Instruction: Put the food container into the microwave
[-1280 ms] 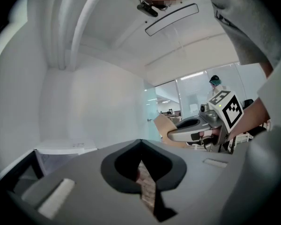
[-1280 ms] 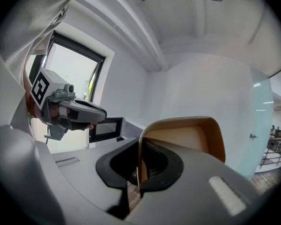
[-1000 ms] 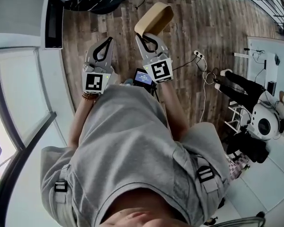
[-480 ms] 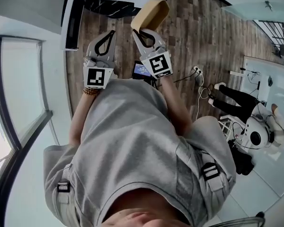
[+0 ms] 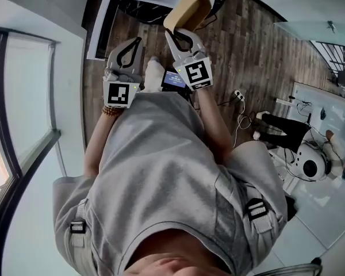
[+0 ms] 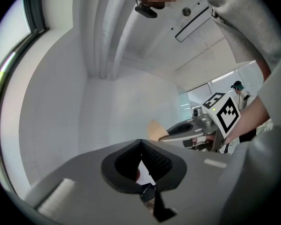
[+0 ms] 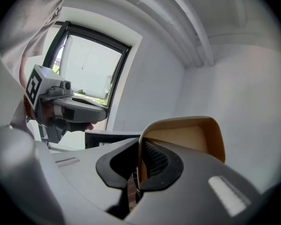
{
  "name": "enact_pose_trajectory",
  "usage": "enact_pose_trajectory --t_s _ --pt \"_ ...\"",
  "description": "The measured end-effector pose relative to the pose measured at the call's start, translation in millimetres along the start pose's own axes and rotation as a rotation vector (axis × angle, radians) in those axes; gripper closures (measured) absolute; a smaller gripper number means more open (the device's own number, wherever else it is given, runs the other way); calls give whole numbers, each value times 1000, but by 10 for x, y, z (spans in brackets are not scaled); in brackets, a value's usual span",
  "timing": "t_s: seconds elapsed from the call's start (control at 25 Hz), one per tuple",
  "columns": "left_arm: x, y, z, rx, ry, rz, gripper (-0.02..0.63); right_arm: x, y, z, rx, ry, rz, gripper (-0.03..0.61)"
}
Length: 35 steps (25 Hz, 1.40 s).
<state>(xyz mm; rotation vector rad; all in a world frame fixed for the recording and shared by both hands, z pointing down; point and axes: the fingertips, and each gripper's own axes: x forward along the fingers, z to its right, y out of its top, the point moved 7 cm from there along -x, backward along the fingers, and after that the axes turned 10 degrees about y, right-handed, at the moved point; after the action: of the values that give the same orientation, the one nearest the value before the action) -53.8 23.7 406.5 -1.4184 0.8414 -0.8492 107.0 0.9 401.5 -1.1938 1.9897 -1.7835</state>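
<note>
Tan, thin-walled food container (image 5: 187,11) is off any surface, up over the wood floor (image 5: 247,45). The right gripper (image 5: 180,36) has its jaws clamped on one wall at the rim. Right gripper view agrees: that wall sits between the pads, and the hollow side faces back along the jaws.

Left gripper (image 5: 128,48) is near it, not touching. Its jaws are together with nothing in them.

Progress, judged: pick-up done, container in carry in front of the person's body. A dark box front (image 7: 110,138) shows low beyond the jaws. It may be the microwave; cannot tell, nor the door's state.

Left to do:
- reach the microwave
- open the door if needed (free left gripper likely)
- set the container inside and release
</note>
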Motion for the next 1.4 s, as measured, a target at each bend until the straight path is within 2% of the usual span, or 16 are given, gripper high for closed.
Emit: enact_pose_trajectory --t_s 0.28,0.48,0.8,0.96,1.4 --pt "24 -60 -264 -6 79 -15 615 217 -79 92 22 22 0 555" --pt "113 -80 -363 56 93 -8 615 404 -112 213 -9 58 9 555" --pt "145 -180 -532 59 110 -50 615 742 -168 128 -231 140 -91 554" --pt "197 -224 -538 96 85 -1 615 847 -232 66 -294 197 -126 554" --pt "254 -344 -616 72 73 -50 615 1124 -470 -29 -431 418 -195 554"
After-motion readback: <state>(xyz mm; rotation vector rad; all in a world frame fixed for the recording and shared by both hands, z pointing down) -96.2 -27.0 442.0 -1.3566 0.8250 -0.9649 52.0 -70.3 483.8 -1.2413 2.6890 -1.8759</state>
